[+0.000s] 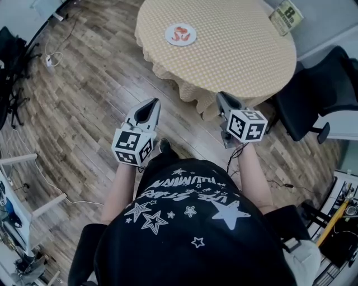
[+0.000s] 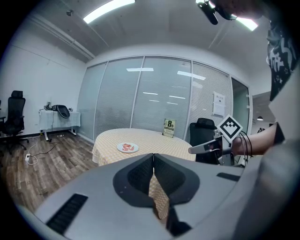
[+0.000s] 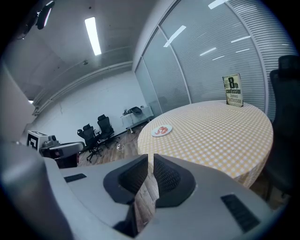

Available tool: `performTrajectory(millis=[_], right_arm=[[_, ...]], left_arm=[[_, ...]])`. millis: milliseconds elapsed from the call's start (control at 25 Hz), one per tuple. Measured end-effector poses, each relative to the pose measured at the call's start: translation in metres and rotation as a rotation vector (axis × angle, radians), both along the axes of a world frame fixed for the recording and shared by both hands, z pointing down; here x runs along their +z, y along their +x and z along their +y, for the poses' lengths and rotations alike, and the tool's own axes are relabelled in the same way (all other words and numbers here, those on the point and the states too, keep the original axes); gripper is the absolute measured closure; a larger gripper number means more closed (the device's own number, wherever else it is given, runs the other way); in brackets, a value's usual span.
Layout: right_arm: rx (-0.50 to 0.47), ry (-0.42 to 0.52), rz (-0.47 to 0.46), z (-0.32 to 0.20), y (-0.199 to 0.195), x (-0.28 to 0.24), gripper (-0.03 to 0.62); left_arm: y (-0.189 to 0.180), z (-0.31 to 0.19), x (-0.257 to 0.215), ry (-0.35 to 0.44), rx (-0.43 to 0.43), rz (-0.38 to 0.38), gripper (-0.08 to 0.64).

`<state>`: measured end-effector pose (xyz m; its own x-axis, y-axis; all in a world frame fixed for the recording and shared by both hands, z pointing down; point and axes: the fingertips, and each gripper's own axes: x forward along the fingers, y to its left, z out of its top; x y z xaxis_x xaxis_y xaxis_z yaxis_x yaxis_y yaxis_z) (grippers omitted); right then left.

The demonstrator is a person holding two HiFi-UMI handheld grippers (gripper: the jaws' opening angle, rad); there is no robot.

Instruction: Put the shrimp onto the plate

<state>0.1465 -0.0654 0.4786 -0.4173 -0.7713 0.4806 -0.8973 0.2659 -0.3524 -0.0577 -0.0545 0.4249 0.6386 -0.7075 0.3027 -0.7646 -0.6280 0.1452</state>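
The shrimp (image 1: 180, 33) lie on the white plate (image 1: 170, 38), which sits near the 11 o'clock edge of the round table (image 1: 240, 50). A green card (image 1: 286, 17) stands at the table's 2 o'clock rim. Off the 6 o'clock side, away from the cloth, the left gripper (image 1: 150, 105) has its jaws pressed together on nothing. The right gripper (image 1: 222, 98) is also empty, its jaws all but meeting, with only a thin slit between them. A black chair (image 1: 321, 95) stands at 4 o'clock.
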Motion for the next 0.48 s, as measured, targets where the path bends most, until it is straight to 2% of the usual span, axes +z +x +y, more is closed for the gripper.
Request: performTrajectory(millis=[480], right_arm=[[-0.112, 0.134, 0.016, 0.051, 0.024, -0.029, 0.545]], left_arm=[[0.055, 0.058, -0.016, 0.041, -0.008, -0.011, 0.549]])
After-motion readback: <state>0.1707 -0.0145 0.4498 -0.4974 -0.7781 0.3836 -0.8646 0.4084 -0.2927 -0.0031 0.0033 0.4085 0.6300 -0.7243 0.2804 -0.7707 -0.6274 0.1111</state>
